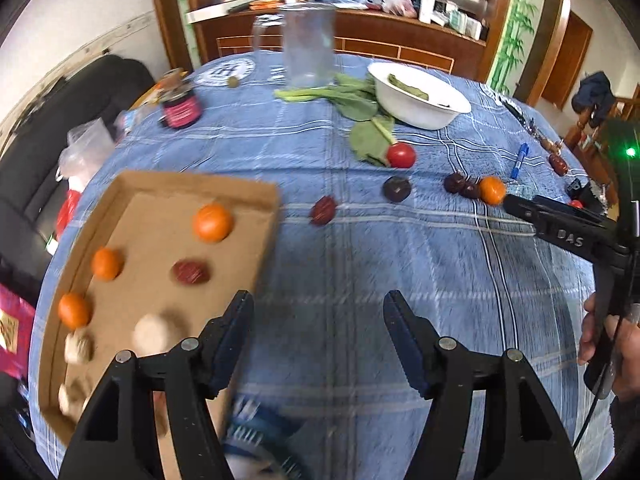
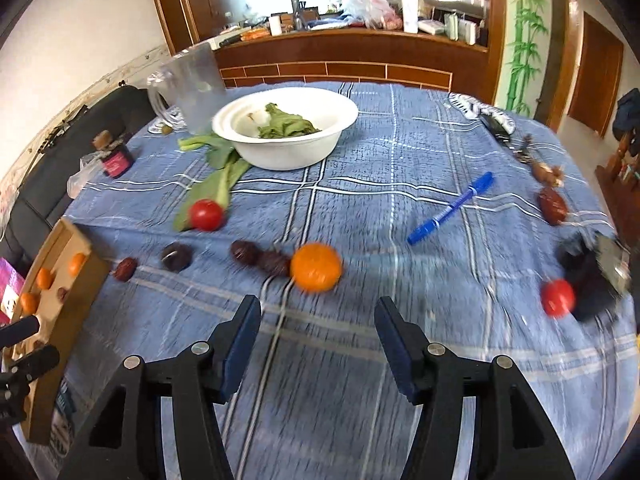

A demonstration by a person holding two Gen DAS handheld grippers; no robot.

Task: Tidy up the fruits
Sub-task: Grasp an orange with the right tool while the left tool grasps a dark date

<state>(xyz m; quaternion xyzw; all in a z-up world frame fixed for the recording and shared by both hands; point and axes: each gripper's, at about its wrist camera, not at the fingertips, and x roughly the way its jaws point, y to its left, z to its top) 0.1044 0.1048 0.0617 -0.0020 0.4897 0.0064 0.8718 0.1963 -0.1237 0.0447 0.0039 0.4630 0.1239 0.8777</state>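
Both grippers are held empty over the blue cloth (image 2: 420,152). The left gripper (image 1: 318,312) is parted beside the tray (image 1: 256,248), where three oranges (image 1: 213,222) and a date (image 1: 191,272) lie. The right gripper (image 2: 318,312) is spread before a loose orange (image 2: 316,267), which touches dark dates (image 2: 274,263); a tomato (image 2: 206,215) lies near the bowl (image 2: 280,156).

The desk wears a soft, fuzzy blue cloth (image 2: 400,152) with white lines. The tray (image 1: 160,184) is plain brown cardboard, dull and flat. The white bowl (image 2: 304,156) looks smooth and a bit shiny. The jug (image 1: 308,48) is clear plastic. The tomato (image 2: 206,215) has smooth, shiny skin.
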